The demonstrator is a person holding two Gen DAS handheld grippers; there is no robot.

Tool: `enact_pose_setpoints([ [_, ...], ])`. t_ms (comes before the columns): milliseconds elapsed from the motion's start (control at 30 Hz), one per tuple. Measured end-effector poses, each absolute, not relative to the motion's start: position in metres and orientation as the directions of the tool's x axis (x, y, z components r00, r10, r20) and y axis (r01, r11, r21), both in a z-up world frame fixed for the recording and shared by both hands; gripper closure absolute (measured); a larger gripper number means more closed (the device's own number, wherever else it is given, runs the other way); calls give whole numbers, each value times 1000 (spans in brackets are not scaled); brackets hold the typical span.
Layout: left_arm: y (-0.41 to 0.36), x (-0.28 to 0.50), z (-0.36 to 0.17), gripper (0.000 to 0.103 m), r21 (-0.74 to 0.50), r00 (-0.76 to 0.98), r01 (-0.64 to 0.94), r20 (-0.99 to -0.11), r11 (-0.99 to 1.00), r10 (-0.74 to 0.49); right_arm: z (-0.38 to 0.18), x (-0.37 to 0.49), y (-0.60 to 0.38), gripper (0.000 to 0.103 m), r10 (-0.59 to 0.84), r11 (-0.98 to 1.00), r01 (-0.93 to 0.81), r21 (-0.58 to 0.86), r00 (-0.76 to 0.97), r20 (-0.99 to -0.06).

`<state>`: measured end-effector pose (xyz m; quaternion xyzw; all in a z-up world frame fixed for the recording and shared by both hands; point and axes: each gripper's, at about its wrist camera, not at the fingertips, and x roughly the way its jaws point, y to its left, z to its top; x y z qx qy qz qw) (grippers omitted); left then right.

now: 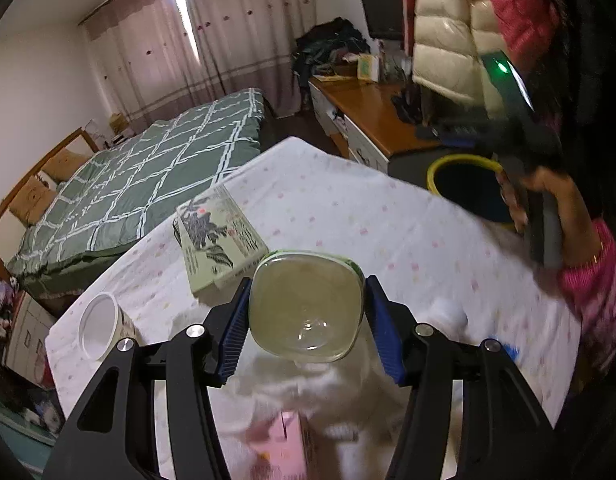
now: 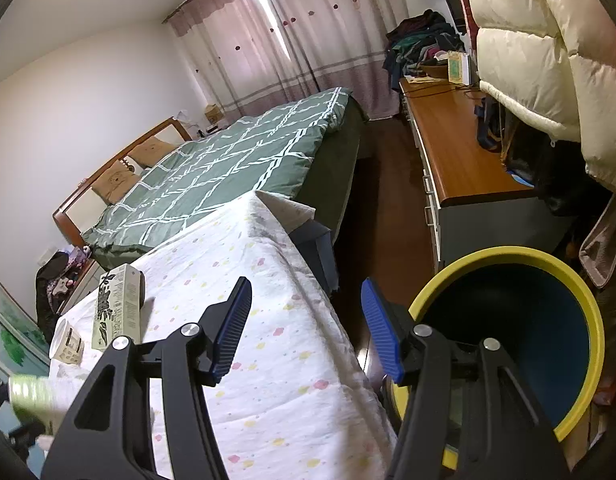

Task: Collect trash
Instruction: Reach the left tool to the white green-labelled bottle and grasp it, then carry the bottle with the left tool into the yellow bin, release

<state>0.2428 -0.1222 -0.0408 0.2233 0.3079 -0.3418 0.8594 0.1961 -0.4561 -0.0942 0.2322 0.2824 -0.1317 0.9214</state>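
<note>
Left tongs: clenched on one clear plastic bottle, blue pads against its two sides, base toward the camera; yellowish, green label band at far edge, writing not readable. In the right wrist view the bottle shows only as a blurred ribbed green-white shape at the left edge, partly behind the right tongs' frame.

Right tongs: released, nothing between the pads, held over the table edge beside the bin. In the left wrist view they are a dark blur with one green light, gripped by a hand in a pink sleeve.

Bin: one, yellow rim, dark blue inside, on the floor just beside the table; lower part cut off by the tongs; contents not discernible.

Table: one, white cloth with pastel dots.

On the table:
- Box: one, long, pale green, dark plant print, lying flat; columns of characters, too small to read.
- Cup: one, white paper, open mouth, printed side unreadable.
- Tissue: crumpled white, blurred, count unclear, below the bottle.
- Pink carton: one, cut off at the bottom edge, blurred.
- Small blue item: mostly hidden behind the tongs, unidentifiable.

Beyond: one bed, green checked quilt; one wooden-topped dresser; curtains.
</note>
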Motion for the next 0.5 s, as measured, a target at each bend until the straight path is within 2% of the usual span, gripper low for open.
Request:
enact_pose_setpoints([
  [500,-156,284,-25,49,142,619,676,-641,723,-453,-92,190,-459,48,-80,852,348,392,825,-559],
])
